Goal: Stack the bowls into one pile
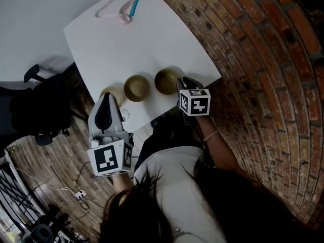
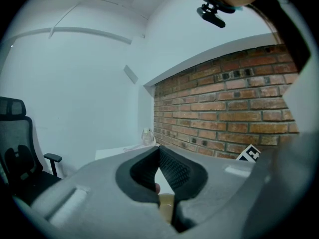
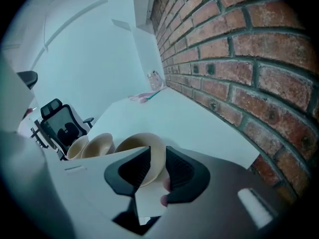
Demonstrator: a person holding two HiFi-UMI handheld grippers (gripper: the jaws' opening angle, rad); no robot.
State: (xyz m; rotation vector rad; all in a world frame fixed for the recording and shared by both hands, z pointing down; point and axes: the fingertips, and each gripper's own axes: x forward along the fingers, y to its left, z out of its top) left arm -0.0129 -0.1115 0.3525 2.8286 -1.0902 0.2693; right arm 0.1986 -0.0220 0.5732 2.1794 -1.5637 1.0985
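Note:
Three tan bowls stand in a row near the white table's [image 1: 147, 39] front edge: left bowl [image 1: 113, 92], middle bowl [image 1: 137, 87], right bowl [image 1: 166, 80]. My right gripper [image 1: 180, 81] is at the right bowl's near rim. In the right gripper view the jaws [image 3: 157, 157] straddle that bowl's [image 3: 138, 140] rim and close on it, while the bowl rests on the table. Beyond it are the middle bowl [image 3: 99, 144] and left bowl [image 3: 77, 147]. My left gripper [image 1: 108, 97] hovers by the left bowl, and its jaws [image 2: 159, 151] meet at the tips, holding nothing. A tan sliver of bowl [image 2: 167, 205] shows below them.
A glass item with pink and teal things [image 1: 124, 4] lies at the table's far corner. A black office chair [image 1: 35, 110] stands left of the table. A brick wall [image 1: 263, 59] runs along the right side. Cables [image 1: 76, 191] lie on the floor.

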